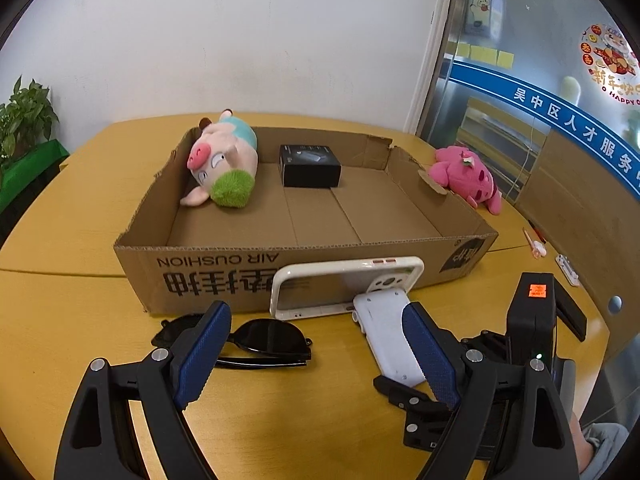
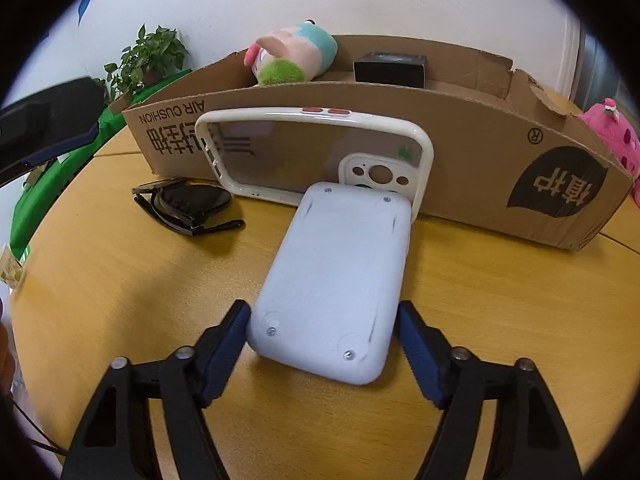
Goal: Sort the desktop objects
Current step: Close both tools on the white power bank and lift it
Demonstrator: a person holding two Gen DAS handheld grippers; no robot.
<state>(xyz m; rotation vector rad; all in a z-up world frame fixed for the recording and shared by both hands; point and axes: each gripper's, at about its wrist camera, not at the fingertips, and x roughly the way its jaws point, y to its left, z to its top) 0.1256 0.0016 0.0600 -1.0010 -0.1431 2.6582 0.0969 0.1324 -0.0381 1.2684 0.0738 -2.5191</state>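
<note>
Though the white device (image 2: 332, 284) on the table looks light, its stiff shell seems slippery; the right gripper (image 2: 324, 344) holds its near end; the left gripper (image 1: 316, 352) stands wide and empty near the sunglasses (image 1: 260, 344).

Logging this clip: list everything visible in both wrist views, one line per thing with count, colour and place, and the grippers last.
cardboard box: 1, brown, middle of table, open top
pig plush: 1, pink with teal and green, inside box, far left corner
small box: 1, black, inside box by far wall
pink plush: 1, pink, on table outside box's right end
phone case: 1, cream with clear back, leaning on box's near wall
white device: 1, white, tilted, far end against phone case
sunglasses: 1, black, folded, on table left of device
potted plant: 1, green, beyond table's left edge
table: 1, yellow wood
left gripper: open, above table
right gripper: fingers at the device's sides, grip unclear
</note>
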